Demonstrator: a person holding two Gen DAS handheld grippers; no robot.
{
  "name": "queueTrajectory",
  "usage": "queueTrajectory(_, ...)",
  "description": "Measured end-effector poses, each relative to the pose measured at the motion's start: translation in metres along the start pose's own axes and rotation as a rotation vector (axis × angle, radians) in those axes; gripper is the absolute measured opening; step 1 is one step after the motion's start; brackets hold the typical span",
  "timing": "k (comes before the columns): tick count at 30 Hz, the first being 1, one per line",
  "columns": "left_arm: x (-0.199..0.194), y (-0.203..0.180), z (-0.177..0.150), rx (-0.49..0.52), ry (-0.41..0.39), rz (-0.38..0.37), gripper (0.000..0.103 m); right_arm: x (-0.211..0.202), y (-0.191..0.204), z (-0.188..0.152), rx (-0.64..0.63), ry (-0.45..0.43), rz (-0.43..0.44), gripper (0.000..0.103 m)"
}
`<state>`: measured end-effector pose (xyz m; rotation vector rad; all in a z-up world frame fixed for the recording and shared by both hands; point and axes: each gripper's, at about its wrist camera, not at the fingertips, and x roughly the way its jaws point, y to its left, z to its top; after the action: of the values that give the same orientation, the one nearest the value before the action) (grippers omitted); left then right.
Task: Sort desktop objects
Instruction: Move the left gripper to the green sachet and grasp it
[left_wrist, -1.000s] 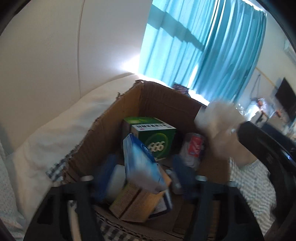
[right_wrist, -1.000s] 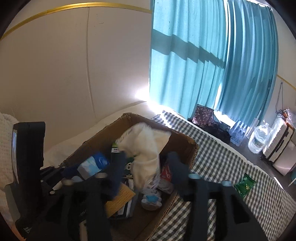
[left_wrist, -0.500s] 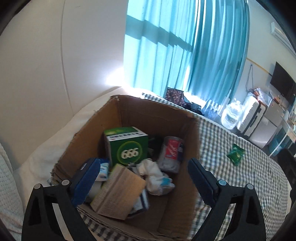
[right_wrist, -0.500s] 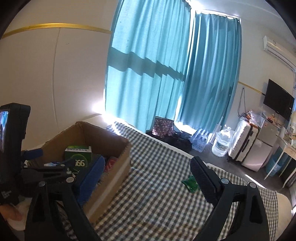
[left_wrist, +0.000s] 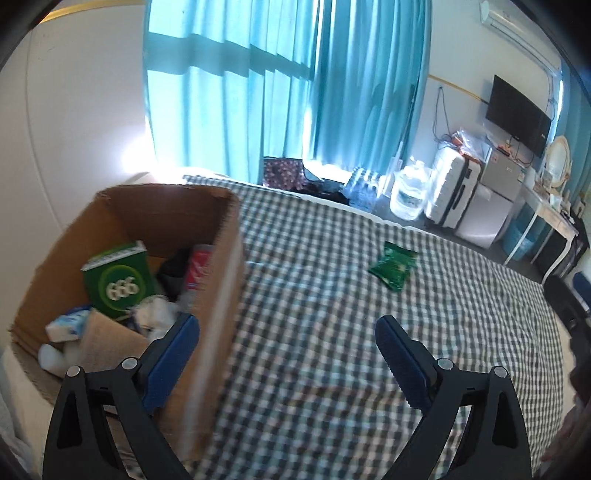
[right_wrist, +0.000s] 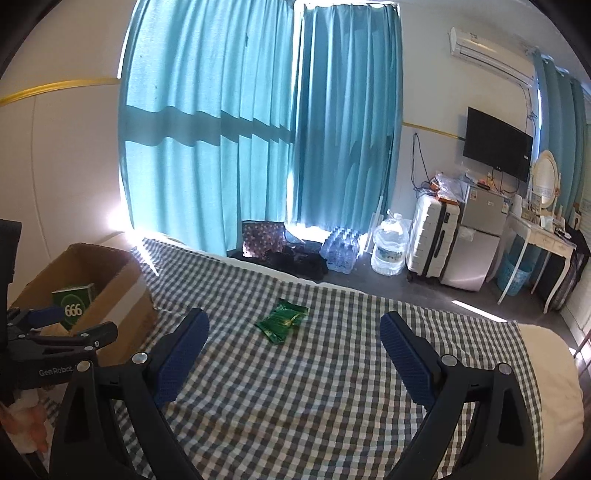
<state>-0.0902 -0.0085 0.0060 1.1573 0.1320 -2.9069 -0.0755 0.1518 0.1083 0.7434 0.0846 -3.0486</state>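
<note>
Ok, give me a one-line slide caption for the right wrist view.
Open right gripper faces a green packet lying alone on the checked cloth, cardboard box to the left.

box (left_wrist: 218, 280) left on cloth (left_wrist: 332, 295) | packet (left_wrist: 393, 264) right, apart

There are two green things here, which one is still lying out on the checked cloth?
The flat green packet, alone on the checked cloth ahead of the right claw. The green 666 box already stands inside the cardboard box.
</note>
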Motion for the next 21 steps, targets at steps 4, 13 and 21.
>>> queueTrajectory(4, 0.026, -0.026, -0.007, -0.002, -0.022, 0.01, 0.099, 0.034, -0.025, -0.023, 0.058, 0.029, 0.01, 0.094)
queueTrajectory(13, 0.109, -0.083, -0.013, 0.072, -0.032, -0.003, 0.099, 0.129, -0.066, -0.047, 0.055, 0.05, 0.005, 0.094)
queueTrajectory(21, 0.181, -0.135, 0.009, 0.142, -0.024, -0.059, 0.099, 0.172, -0.13, -0.073, 0.19, 0.12, -0.031, 0.094)
